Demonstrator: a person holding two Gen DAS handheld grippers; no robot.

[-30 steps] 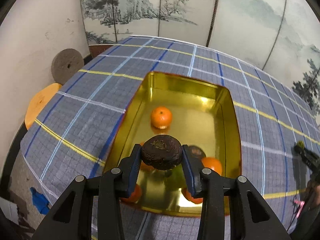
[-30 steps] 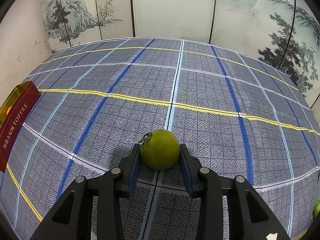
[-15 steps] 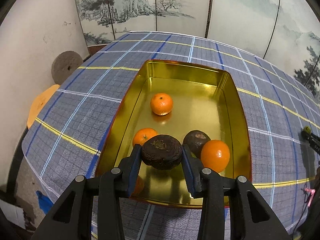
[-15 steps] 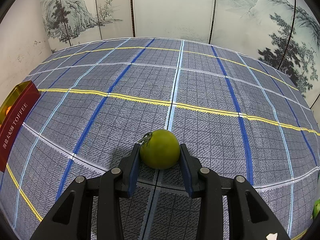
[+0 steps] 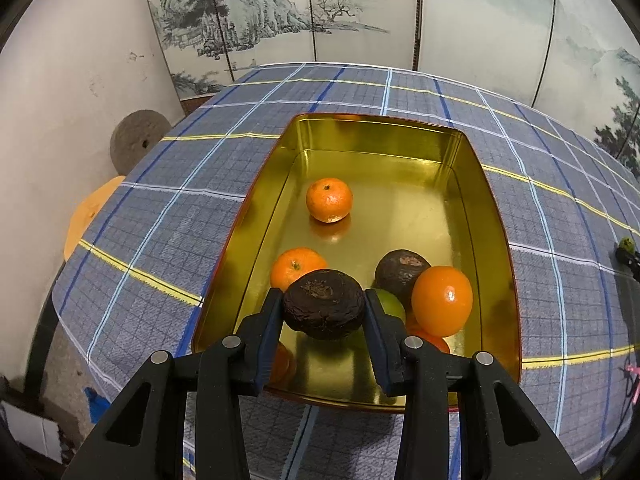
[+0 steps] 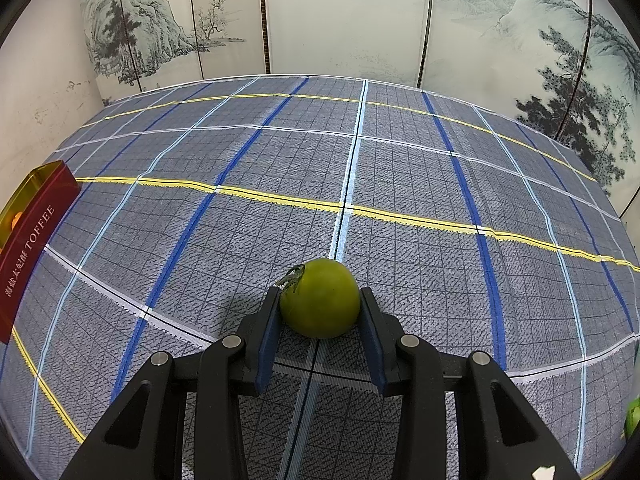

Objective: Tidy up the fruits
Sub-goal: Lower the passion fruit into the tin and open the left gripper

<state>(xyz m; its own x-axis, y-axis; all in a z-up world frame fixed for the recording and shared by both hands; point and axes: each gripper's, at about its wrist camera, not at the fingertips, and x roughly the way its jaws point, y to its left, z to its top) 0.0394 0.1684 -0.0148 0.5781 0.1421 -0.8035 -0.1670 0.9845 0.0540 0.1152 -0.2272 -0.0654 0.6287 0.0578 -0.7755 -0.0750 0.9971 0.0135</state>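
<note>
Gold-lined and glossy, the toffee tin point(image 5: 492, 216) already holds most of your fruit: a mandarin point(image 5: 329, 200) alone toward the far end, a second mandarin point(image 5: 298, 266) by the left wall, a smooth round orange point(image 5: 442, 295) with a dark wrinkled fruit point(image 5: 402, 270) just behind it, and a sliver of green fruit point(image 5: 390, 304) peeking out beside your right-hand finger. More orange shows low at the near edge, mostly hidden by the tongs, so you cannot count it. Your left gripper point(image 5: 324, 312) is clamped on a shrivelled dark-brown fruit point(image 5: 324, 308), flattened and leathery with a sunken crown, pads pressing both sides, poised over the near end of the tin; by the look of it, this one only needs lowering and letting go. Your right gripper point(image 6: 320, 306) is closed narrowly on a firm green fruit point(image 6: 320, 298) with a dry stem tuft at its upper left, held just above the checked woven tablecloth point(image 6: 400, 168), well apart from the tin, whose red lettered side point(image 6: 28, 248) shows at the far left of that view. So two fruits are in hand and not yet placed, and a scrap of green at the lower right edge of the right wrist view may be another, too cropped to tell.
</note>
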